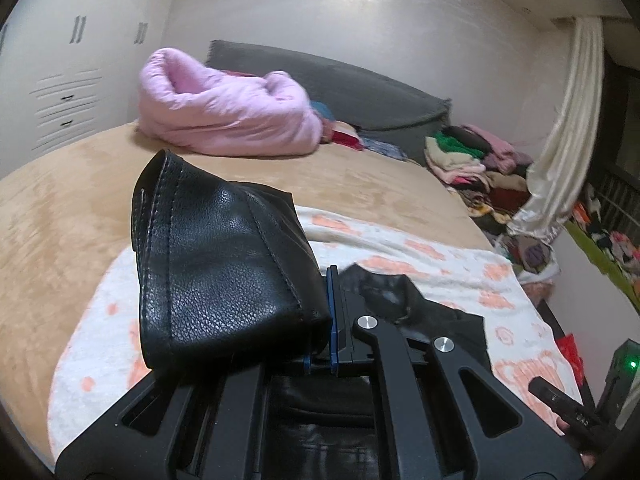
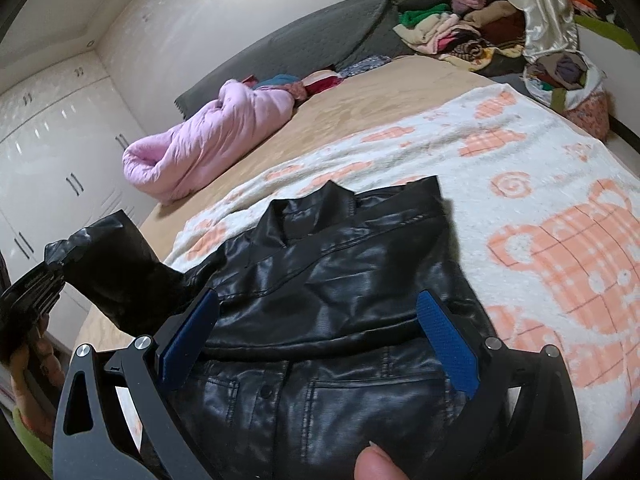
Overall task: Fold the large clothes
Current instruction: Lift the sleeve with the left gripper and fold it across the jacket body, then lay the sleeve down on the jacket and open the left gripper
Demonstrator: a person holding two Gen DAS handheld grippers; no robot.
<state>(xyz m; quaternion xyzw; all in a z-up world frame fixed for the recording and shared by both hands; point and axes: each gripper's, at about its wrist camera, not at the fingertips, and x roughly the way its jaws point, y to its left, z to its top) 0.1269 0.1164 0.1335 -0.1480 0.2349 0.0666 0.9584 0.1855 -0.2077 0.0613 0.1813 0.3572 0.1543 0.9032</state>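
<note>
A black leather jacket lies on a white and orange blanket on the bed. My left gripper is shut on the end of the jacket's sleeve and holds it lifted above the bed; the sleeve and the left gripper also show at the left of the right wrist view. My right gripper is open, its blue pads spread just over the jacket's chest, below the collar. A thumb tip shows at the bottom edge.
A rolled pink quilt and a grey headboard cushion lie at the far side of the tan bed cover. A pile of mixed clothes and a cream curtain stand at the right. White wardrobes line the left wall.
</note>
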